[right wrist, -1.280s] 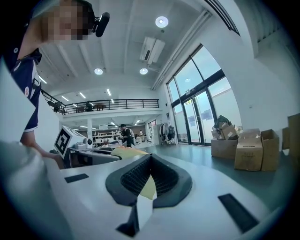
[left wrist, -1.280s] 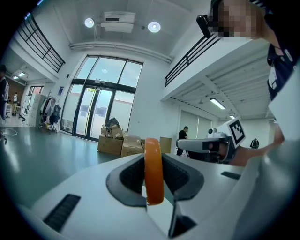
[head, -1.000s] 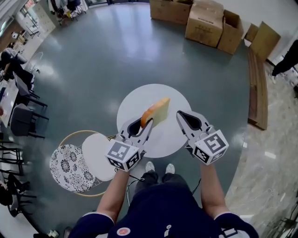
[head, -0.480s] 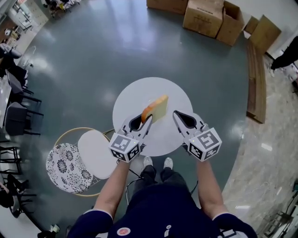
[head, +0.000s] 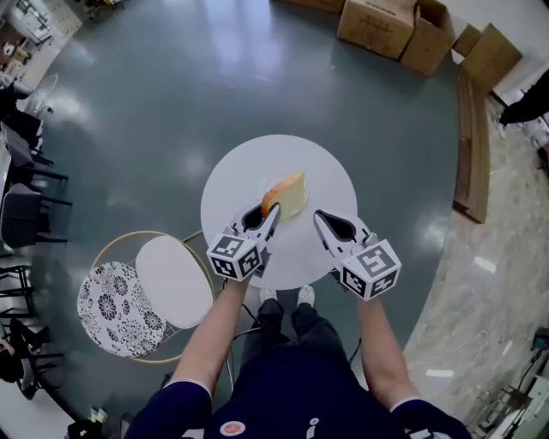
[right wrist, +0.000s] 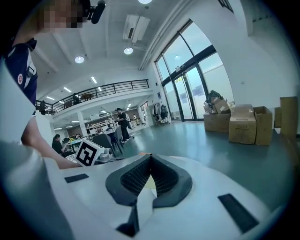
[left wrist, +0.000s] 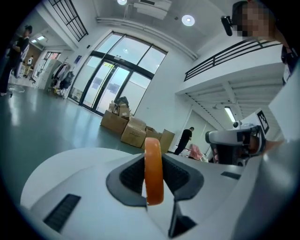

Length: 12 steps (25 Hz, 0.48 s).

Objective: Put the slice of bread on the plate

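Observation:
My left gripper (head: 270,213) is shut on a slice of bread (head: 286,194) with an orange-brown crust and a pale yellow face. The slice hangs tilted just above the middle of the round white table (head: 240,176). In the left gripper view the crust (left wrist: 153,171) stands edge-on between the dark pads. My right gripper (head: 322,221) hovers beside the slice on its right, jaws together and holding nothing. In the right gripper view its tips (right wrist: 150,158) meet, with something pale showing behind them. I cannot tell a plate apart from the white table top.
A chair with a round white seat (head: 174,281) and a patterned cushion (head: 111,309) stands at the lower left of the table. Cardboard boxes (head: 395,26) sit at the far side. A wooden board (head: 470,154) lies on the floor to the right.
Both grippers have sunk towards the table top. The bread came down with the left gripper and is still held.

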### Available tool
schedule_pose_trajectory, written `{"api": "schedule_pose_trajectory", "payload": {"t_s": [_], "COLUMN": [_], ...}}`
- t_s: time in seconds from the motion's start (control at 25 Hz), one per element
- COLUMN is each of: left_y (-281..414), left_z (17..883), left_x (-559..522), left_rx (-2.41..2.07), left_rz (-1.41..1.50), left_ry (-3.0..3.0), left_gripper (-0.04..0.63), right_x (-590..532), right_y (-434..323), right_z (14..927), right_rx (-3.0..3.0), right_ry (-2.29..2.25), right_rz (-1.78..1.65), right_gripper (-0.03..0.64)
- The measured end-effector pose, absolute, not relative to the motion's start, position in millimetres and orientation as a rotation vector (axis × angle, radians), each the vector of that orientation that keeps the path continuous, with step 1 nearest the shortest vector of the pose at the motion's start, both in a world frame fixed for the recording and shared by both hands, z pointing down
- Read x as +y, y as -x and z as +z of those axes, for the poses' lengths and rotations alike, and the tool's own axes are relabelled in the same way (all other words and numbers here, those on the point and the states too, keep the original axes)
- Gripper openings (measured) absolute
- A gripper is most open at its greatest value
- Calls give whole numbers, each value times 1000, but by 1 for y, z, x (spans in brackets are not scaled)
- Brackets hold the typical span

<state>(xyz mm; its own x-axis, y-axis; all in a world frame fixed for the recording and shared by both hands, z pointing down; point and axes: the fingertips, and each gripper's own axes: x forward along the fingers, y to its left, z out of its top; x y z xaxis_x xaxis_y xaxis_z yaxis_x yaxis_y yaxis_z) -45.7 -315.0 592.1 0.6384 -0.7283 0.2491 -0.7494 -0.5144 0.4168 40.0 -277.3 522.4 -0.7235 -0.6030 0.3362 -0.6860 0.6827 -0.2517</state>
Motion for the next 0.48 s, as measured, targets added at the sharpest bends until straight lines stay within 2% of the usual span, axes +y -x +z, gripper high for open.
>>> {"api": "schedule_pose_trajectory", "payload": {"t_s": [0.48], "left_y": [53], "left_z": [650], "left_x": [-348], "left_rx": [-1186], "left_rz": [11], "left_ry": [-2149], "left_gripper": [91], "right_x": [-276], "right_y": [-46], "right_z": [546], "right_rx": [-2603], "right_ry": [-1031], "right_rz": [581], "right_gripper": [5]}}
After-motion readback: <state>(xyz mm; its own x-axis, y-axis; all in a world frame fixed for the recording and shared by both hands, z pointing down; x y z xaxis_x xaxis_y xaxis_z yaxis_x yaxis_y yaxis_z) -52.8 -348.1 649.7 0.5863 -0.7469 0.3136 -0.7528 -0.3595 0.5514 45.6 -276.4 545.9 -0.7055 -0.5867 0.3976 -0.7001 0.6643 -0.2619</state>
